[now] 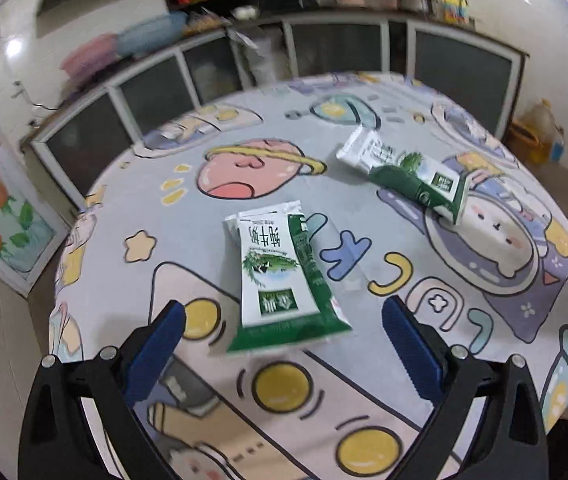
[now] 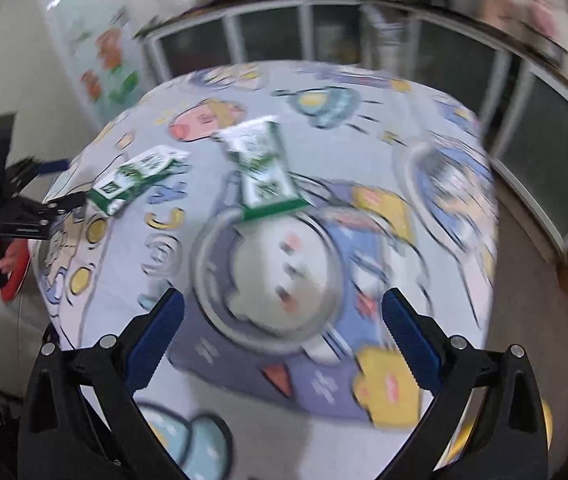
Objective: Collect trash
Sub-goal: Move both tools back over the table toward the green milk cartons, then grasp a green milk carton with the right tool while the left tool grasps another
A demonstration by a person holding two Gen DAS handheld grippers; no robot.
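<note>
Milk cartons: near one [image 1: 284, 276] flat on tabletop [image 1: 363, 360] ahead of left gripper [image 1: 284, 320], fingers released; straddle narrow sides. Right gripper [image 2: 284, 320] also released, 2nd carton [image 2: 262, 168] farther off.

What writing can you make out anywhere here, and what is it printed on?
"纯牛奶", printed upside down to this camera, on the near milk carton.
A white brand logo in a green box lower on that carton: too stylised to read with confidence.
Small print along its green side and bottom edge: too small.
Print on the far milk carton: too blurred to read.
The cartoon tablecloth shows only shapes, no readable words.
The right wrist view is too blurred for any text.
</note>
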